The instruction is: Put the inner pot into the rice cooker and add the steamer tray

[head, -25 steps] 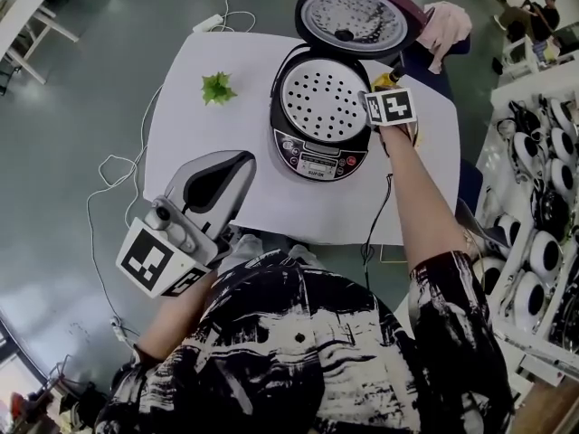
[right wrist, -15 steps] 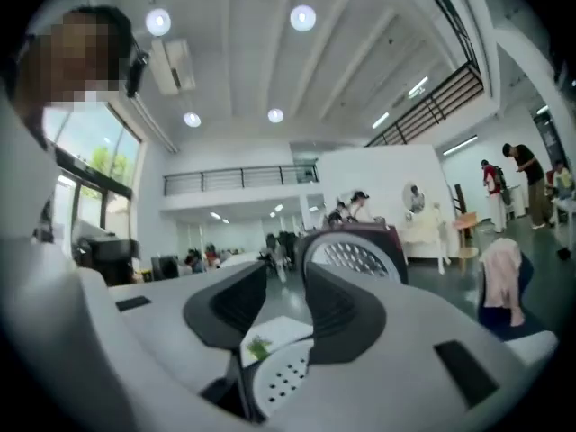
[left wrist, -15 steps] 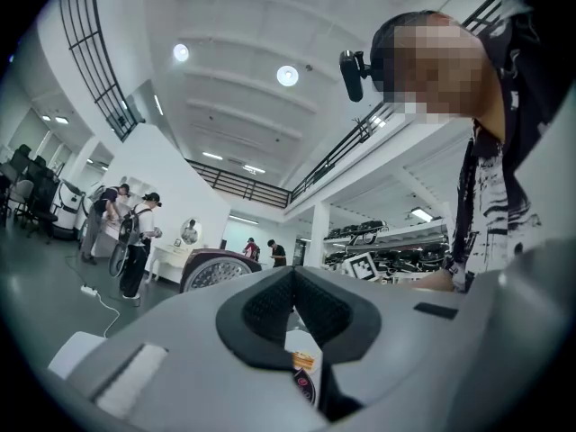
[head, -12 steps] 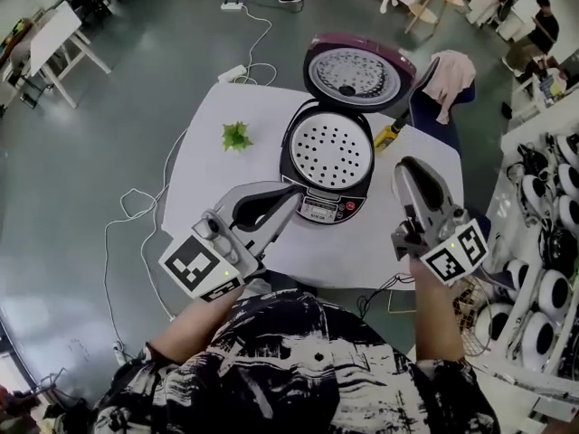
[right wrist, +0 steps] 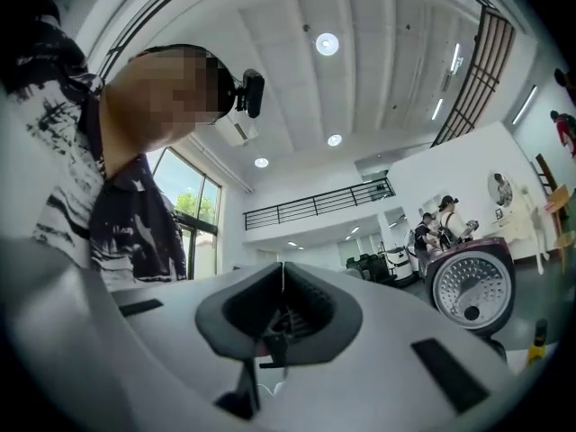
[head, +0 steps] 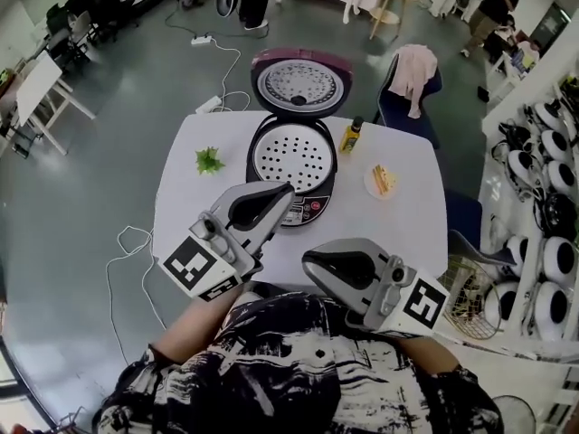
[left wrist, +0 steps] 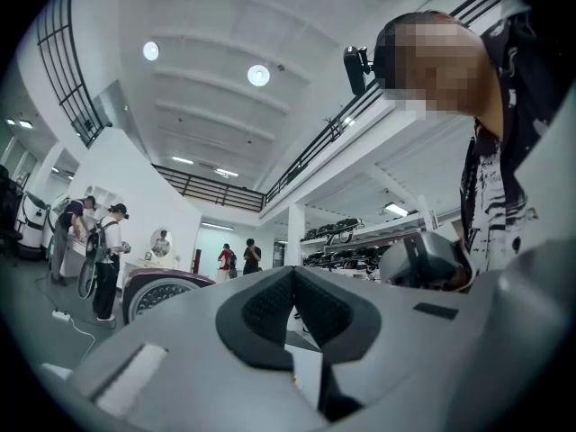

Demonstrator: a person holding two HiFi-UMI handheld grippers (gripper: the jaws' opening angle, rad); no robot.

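Note:
The black rice cooker (head: pixel 288 208) stands open on the white table (head: pixel 398 220), its maroon lid (head: pixel 298 81) tilted back. The perforated steamer tray (head: pixel 291 158) lies in its mouth and hides whatever is under it. My left gripper (head: pixel 288 191) hovers at the cooker's front left, pointing toward it, shut and empty. My right gripper (head: pixel 308 260) is pulled back near my chest, over the table's near edge, pointing left. Its jaws are closing fully together with nothing between them. The left gripper view shows the lid (left wrist: pixel 157 295) beyond the shut left gripper (left wrist: pixel 292 275); the right gripper view shows the lid (right wrist: pixel 472 291) beside the shut right gripper (right wrist: pixel 283 275).
On the table are a small green plant (head: pixel 210 160), a yellow bottle (head: pixel 350 135) and a plate with food (head: pixel 382 180). A chair with pink cloth (head: pixel 412 70) stands behind it. White shelves (head: pixel 543 206) line the right, a wire basket (head: pixel 466 287) sits below, and cables (head: pixel 136 242) trail on the floor.
My right gripper left the cooker's right side, swung back toward my body and turned to point left, its jaws closing. The left gripper rose toward the cooker's front.

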